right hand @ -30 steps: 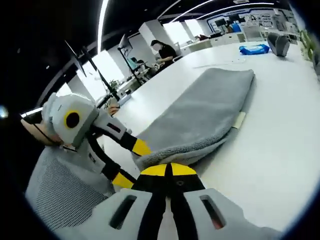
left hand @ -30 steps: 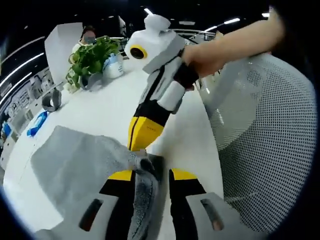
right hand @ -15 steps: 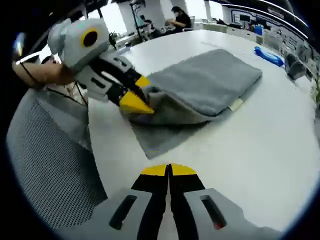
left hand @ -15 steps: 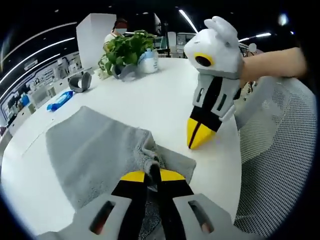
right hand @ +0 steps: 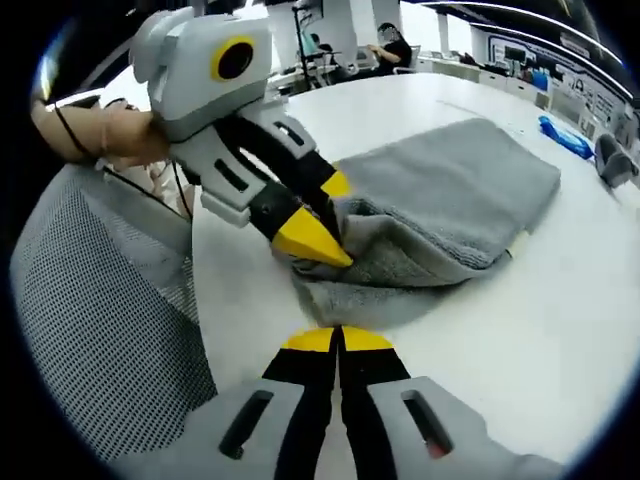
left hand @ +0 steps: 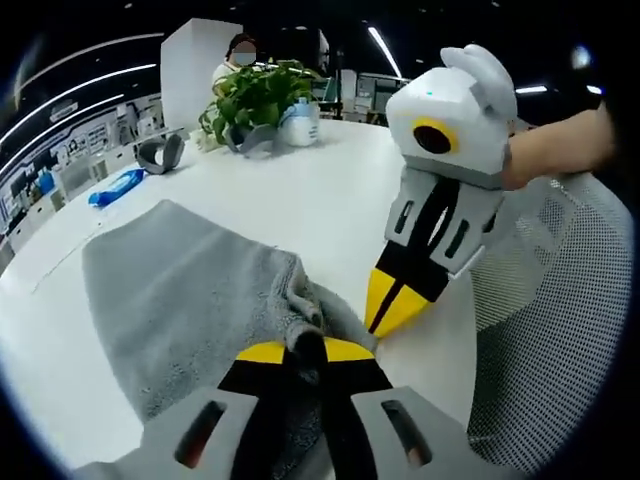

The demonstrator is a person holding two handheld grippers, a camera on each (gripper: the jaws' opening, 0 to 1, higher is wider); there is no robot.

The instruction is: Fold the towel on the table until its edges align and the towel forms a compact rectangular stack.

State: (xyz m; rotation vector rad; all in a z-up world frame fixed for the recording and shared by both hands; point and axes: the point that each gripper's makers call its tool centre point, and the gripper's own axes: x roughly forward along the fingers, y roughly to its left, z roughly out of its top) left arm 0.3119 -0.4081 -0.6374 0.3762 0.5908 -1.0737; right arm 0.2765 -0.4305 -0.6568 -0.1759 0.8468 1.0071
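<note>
Towel (left hand: 170, 300) lay on table (left hand: 300, 200), already folded over, near corner bunched. Our left gripper (left hand: 305, 350) pinched that corner. Right gripper (right hand: 338, 340) hovered w/ jaws closed, empty. Edges unaligned; more folding left, we judged.

The towel's (left hand: 190, 300) near corner is bunched and disappears between the left gripper's (left hand: 305, 352) jaws, so how its edges meet there can't be told. In the right gripper view the left gripper's tips bury into the towel's (right hand: 450, 210) fold, hiding the lower layer.
</note>
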